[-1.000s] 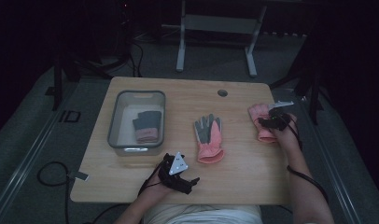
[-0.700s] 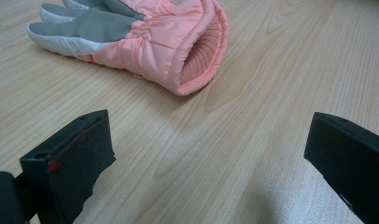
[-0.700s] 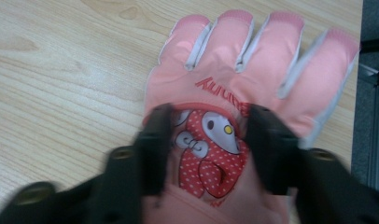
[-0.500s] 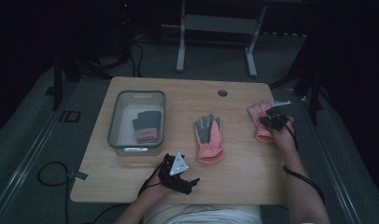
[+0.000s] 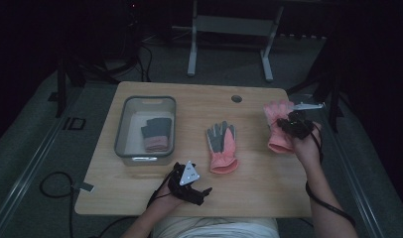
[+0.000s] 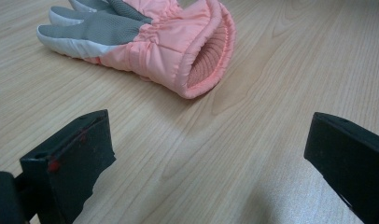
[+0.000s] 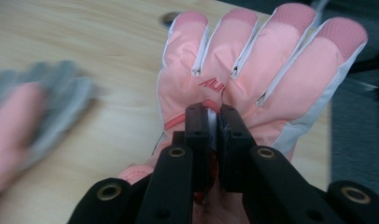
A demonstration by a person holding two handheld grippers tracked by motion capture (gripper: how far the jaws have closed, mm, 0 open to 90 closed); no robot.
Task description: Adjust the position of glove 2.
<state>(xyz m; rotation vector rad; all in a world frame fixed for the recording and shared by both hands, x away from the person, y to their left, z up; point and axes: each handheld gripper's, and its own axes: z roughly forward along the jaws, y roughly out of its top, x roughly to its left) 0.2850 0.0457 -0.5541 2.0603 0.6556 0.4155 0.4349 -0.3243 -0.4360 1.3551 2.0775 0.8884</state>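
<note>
The right tool pinches a fold of a pink glove between its jaws, which have just closed nearly together on the fabric. The glove's fingers fan out beyond the jaw tips, over the far right part of the desk. To that tool's left, a second pink glove with a grey palm lies flat at mid-desk. The left tool sits at the near desk edge, jaws spread wide with nothing between them; the second glove's cuff lies just ahead of it. Further left stands a clear bin holding a dark glove.
</note>
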